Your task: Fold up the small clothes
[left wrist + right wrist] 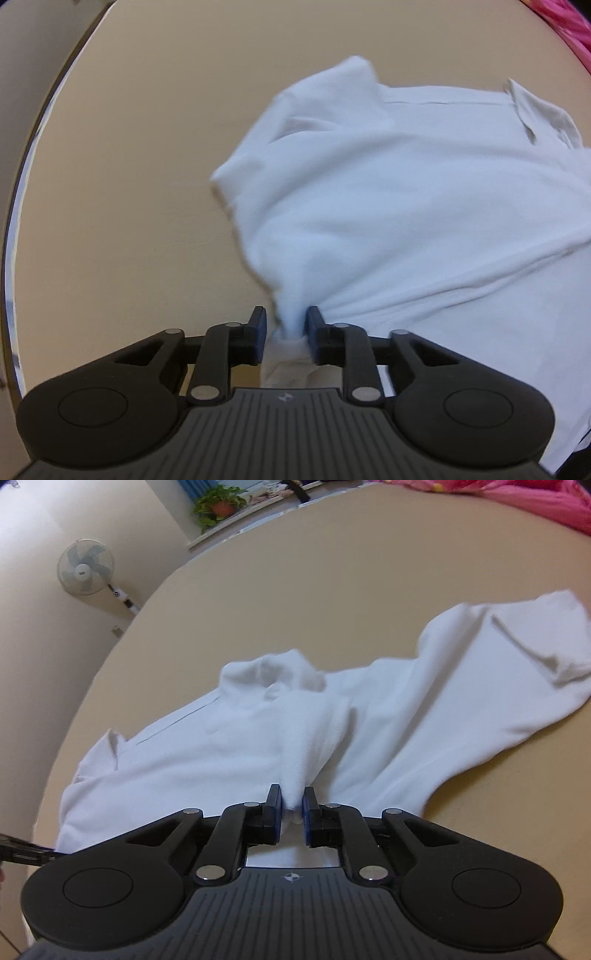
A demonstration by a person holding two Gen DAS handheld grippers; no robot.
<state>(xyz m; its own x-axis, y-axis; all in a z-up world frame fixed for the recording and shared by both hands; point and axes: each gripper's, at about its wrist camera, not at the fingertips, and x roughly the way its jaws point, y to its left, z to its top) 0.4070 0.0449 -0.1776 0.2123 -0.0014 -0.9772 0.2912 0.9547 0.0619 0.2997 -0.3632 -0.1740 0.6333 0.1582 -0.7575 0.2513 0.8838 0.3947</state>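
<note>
A small white collared shirt (pixel 406 192) lies spread on the beige table (pixel 129 184), rumpled and partly lifted. In the left wrist view its collar (pixel 535 110) is at the upper right and a short sleeve (pixel 325 99) points away. My left gripper (pixel 286 325) is shut on a bunched pinch of the shirt's edge, and the cloth is drawn into taut folds towards it. The right wrist view shows the same shirt (pixel 388 720), with its collar (pixel 273 675) ahead and a sleeve (pixel 535 642) to the right. My right gripper (pixel 291 805) is shut on another gathered fold, which rises in a ridge from the table (pixel 295 602).
Pink cloth (pixel 569 22) lies at the table's far right edge, also seen as pink cloth (pixel 535 502). The rounded table edge (pixel 122 642) curves on the left. Beyond it are a wall fan (pixel 85 571) and a potted plant (pixel 218 502) on a sill.
</note>
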